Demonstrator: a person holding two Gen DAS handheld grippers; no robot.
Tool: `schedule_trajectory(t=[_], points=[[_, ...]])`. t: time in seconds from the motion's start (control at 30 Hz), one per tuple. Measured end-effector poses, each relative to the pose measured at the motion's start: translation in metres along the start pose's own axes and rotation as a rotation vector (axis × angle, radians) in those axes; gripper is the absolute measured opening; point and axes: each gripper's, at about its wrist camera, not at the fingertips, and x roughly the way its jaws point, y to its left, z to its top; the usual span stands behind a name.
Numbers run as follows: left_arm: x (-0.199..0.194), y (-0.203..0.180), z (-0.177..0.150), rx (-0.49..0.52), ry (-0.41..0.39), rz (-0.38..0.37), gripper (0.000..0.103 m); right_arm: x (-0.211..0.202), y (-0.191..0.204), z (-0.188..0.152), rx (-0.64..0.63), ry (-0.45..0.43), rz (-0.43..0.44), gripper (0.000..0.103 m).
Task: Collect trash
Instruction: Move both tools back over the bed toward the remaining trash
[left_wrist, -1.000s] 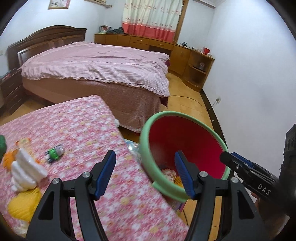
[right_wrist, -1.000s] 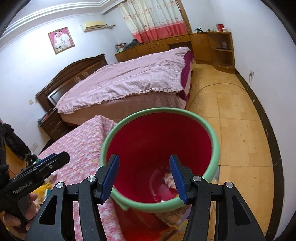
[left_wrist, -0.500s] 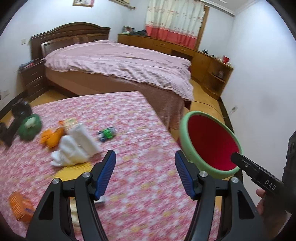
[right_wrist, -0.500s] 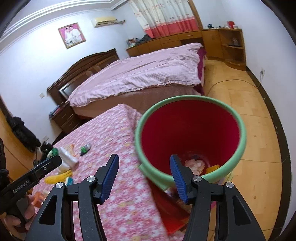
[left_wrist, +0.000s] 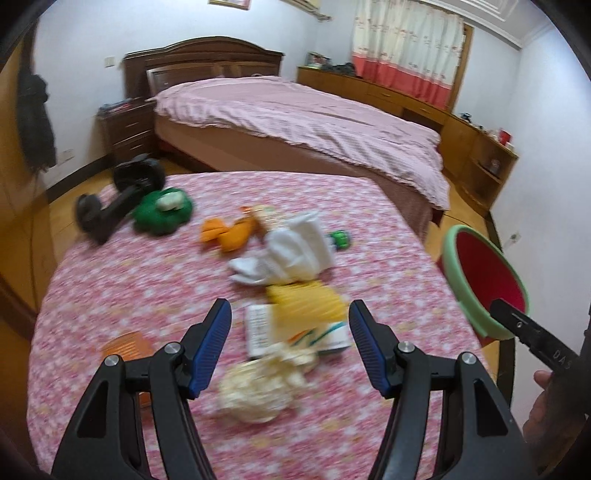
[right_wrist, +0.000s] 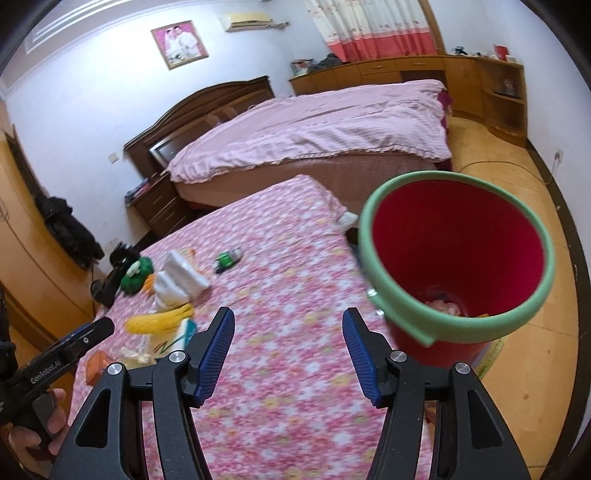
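My left gripper (left_wrist: 290, 317) hangs open and empty over a pink floral table (left_wrist: 147, 295). Just beyond its fingers lie a crumpled cream paper wad (left_wrist: 258, 384), a white card (left_wrist: 258, 328), a teal-and-white packet (left_wrist: 328, 336) and a yellow ribbed piece (left_wrist: 306, 304). The red bin with a green rim (right_wrist: 402, 310) stands off the table's right edge and has scraps (right_wrist: 443, 306) at its bottom. Left of the bin, my right gripper (right_wrist: 288, 350) is open over bare cloth with nothing between its fingers.
Farther back on the table lie a white folded cloth (left_wrist: 295, 251), an orange plush (left_wrist: 229, 232), a green toy car (left_wrist: 340, 239), a green plush (left_wrist: 162, 212), a black device (left_wrist: 118, 199) and an orange piece (left_wrist: 125, 345). A pink-covered bed (left_wrist: 295, 118) stands behind.
Both grippers have swung left, away from the bin and over the table. The bin now sits at the right of each view, and the litter has come under the left gripper.
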Motion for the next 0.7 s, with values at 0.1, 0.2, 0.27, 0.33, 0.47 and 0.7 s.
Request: schedule_trajectory(t=[0.1,0.2,0.27,0.33,0.47,0.7], points=[[-0.005,0.020,-0.007,-0.033,0.000,0.037,0.066,0.005,0.015,-0.004,-0.021,0.015,0.015,0.063],[-0.009,0.038,-0.012,-0.065,0.003,0.078,0.066,0.013,0.030,-0.009,-0.045,0.035,0.033,0.063],[-0.011,0.049,-0.017,-0.083,0.006,0.101,0.066,0.019,0.041,-0.011,-0.060,0.052,0.046,0.063],[-0.012,0.060,-0.022,-0.100,0.010,0.126,0.066,0.025,0.051,-0.014,-0.076,0.067,0.057,0.063],[-0.011,0.082,-0.033,-0.148,0.020,0.170,0.066,0.035,0.072,-0.015,-0.113,0.086,0.080,0.073],[-0.001,0.103,-0.043,-0.208,0.051,0.179,0.066,0.054,0.109,-0.015,-0.195,0.103,0.105,0.074]])
